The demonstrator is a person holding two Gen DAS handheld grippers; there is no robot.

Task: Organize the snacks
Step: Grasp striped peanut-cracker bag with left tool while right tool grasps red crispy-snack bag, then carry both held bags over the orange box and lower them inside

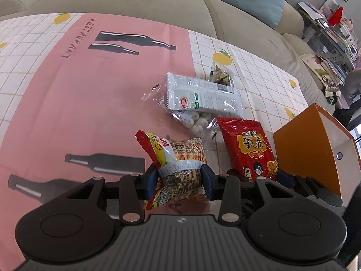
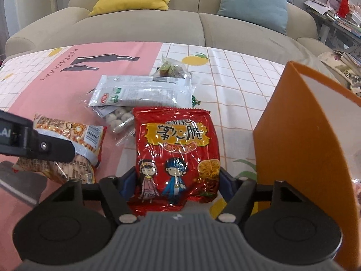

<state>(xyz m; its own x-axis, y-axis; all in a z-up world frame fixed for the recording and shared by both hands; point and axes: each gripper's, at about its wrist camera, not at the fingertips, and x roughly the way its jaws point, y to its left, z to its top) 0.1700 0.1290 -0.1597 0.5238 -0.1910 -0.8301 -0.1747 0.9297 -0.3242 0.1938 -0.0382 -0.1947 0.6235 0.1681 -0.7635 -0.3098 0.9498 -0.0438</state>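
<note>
My left gripper (image 1: 179,176) is shut on a yellow-and-red noodle snack packet (image 1: 180,155), squeezed at its waist and held over the pink tablecloth. The right wrist view shows that packet (image 2: 67,140) at the left under a left finger (image 2: 52,149). A red snack packet (image 2: 176,140) with cartoon figures lies flat on the cloth. My right gripper (image 2: 178,178) straddles its near half, with one pad at each side edge. The packet does not look squeezed, so this gripper reads as open.
An open orange box (image 2: 300,135) with a white inside stands to the right. Behind the red packet lie a long white packet (image 2: 144,94), a clear bag of white balls (image 2: 119,117) and a small bag of wrapped sweets (image 2: 172,68). A beige sofa (image 2: 135,22) runs behind the table.
</note>
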